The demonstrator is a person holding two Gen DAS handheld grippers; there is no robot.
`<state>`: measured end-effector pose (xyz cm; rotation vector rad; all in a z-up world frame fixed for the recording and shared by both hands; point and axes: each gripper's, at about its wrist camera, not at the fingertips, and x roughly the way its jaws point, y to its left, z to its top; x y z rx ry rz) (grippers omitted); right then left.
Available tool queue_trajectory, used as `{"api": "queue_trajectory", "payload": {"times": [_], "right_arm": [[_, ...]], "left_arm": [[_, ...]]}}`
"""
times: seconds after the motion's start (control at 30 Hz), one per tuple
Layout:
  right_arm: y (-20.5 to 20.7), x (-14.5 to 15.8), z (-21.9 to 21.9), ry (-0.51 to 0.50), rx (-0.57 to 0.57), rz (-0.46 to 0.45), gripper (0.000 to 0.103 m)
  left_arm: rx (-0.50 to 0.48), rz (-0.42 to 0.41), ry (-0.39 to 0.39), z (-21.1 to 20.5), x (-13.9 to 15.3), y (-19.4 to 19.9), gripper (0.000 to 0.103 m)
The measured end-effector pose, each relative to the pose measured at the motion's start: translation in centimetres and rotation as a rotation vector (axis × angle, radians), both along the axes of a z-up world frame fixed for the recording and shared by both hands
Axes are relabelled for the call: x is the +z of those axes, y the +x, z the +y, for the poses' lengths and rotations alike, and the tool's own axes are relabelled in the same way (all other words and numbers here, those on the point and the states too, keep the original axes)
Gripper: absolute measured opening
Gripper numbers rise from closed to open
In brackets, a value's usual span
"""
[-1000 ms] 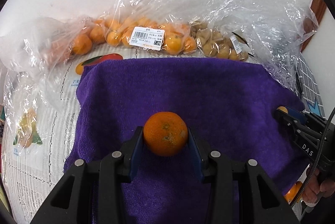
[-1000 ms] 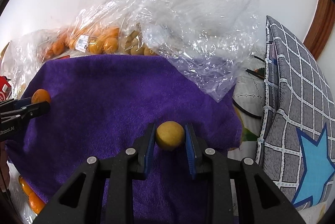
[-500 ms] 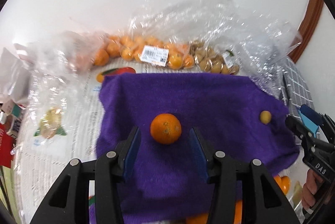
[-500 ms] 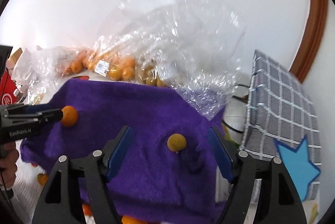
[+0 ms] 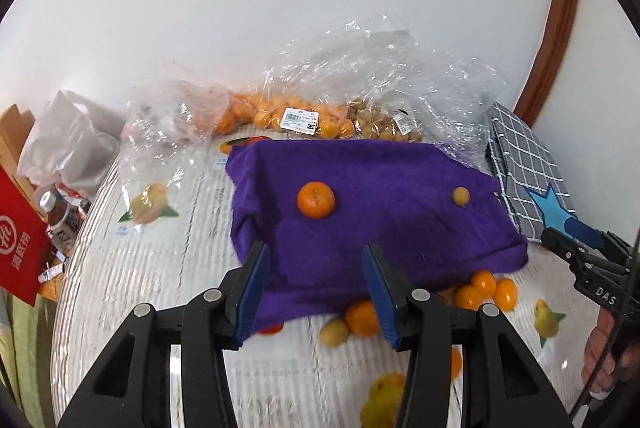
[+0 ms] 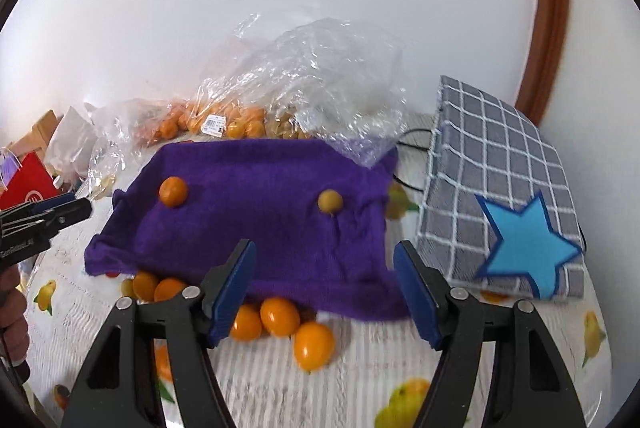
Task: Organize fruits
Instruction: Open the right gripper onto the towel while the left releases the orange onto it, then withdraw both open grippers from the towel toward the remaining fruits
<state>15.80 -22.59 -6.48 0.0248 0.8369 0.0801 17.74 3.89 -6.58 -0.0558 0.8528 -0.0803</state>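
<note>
An orange (image 5: pixel 316 199) and a small yellow fruit (image 5: pixel 460 195) lie apart on a purple towel (image 5: pixel 380 228). My left gripper (image 5: pixel 316 256) hovers open above the towel's front edge, well back from the orange, with nothing between its fingers. The right wrist view shows the same orange (image 6: pixel 173 191) at the left and the yellow fruit (image 6: pixel 330 201) ahead. My right gripper (image 6: pixel 325 252) is open over the towel (image 6: pixel 260 228), its jaws closing on nothing. Each gripper's tip shows at the edge of the other's view.
Several loose oranges (image 6: pixel 280 316) lie on the printed tablecloth at the towel's front edge. Clear plastic bags of fruit (image 5: pixel 296 116) sit at the back by the wall. A grey checked bag with a blue star (image 6: pixel 500 188) stands at the right, a red bag (image 5: pixel 16 248) and bottles at the left.
Both grippers let go of their fruit, the orange and the yellow fruit, and opened. Both pulled back and up, so the fruits now lie farther off on the towel.
</note>
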Motion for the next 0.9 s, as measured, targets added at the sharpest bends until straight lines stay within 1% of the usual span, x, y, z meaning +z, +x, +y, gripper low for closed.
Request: {"api": "queue_trajectory", "payload": {"times": [0.1, 0.17, 0.23, 0.3, 0.33, 0.4, 0.47, 0.57, 0.77, 0.9], "right_arm": [[-1.6, -0.2, -0.5, -0.011, -0.010, 0.003, 0.067], [-2.4, -0.8, -1.0, 0.008, -0.008, 0.020, 0.066], [-3.0, -1.7, -1.5, 0.037, -0.014, 0.054, 0.063], [-3.5, -2.7, -1.7, 0.053, -0.011, 0.080, 0.055], [-3.7, -3.2, -1.6, 0.049, -0.008, 0.088, 0.053], [-3.9, -4.2, -1.4, 0.044, 0.001, 0.094, 0.046], [-3.9, -5.4, -1.0, 0.048, 0.021, 0.119, 0.042], [-3.8, -6.7, -0.5, 0.060, 0.031, 0.140, 0.042], [-2.8, -8.0, 0.0, 0.076, 0.029, 0.150, 0.042], [-1.8, -9.3, -0.1, 0.089, 0.018, 0.172, 0.038]], "left_arm": [[-0.005, 0.013, -0.011, 0.2, 0.0, -1.5, 0.046], [-0.006, 0.024, 0.005, 0.1, -0.4, -2.4, 0.046], [0.009, 0.036, 0.029, 0.1, -0.7, -3.1, 0.046], [0.017, 0.048, 0.037, 0.4, -1.1, -3.6, 0.046], [0.019, 0.049, 0.035, 0.6, -1.1, -3.9, 0.046], [0.038, 0.052, 0.029, 1.2, -1.3, -4.4, 0.046], [0.055, 0.061, 0.015, 1.8, -1.5, -4.6, 0.046], [0.075, 0.093, -0.010, 2.7, -2.1, -4.6, 0.047], [0.083, 0.128, -0.006, 3.3, -3.6, -4.5, 0.047], [0.062, 0.151, -0.027, 2.9, -4.8, -3.9, 0.047]]}}
